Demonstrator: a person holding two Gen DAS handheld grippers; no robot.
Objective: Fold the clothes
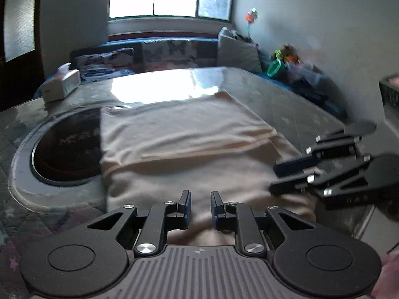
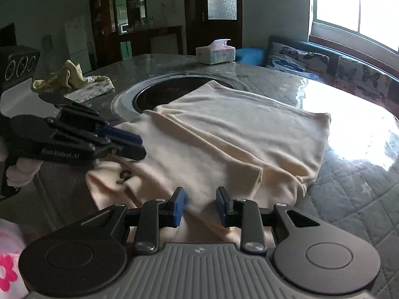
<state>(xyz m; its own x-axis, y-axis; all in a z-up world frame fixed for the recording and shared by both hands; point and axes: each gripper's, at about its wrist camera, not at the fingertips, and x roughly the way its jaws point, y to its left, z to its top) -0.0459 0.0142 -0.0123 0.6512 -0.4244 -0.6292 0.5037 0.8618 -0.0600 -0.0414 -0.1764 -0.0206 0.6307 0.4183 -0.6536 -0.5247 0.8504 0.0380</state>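
Garment (image 2: 224, 134) lies on table, near edge under both tongs.

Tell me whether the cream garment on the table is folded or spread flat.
Partly folded. The cream garment has one layer doubled over itself, its edge running diagonally across the top, while the near end lies rumpled at the edge of the table.

Cream garment (image 1: 189, 144) across quilted table (image 1: 286, 104)
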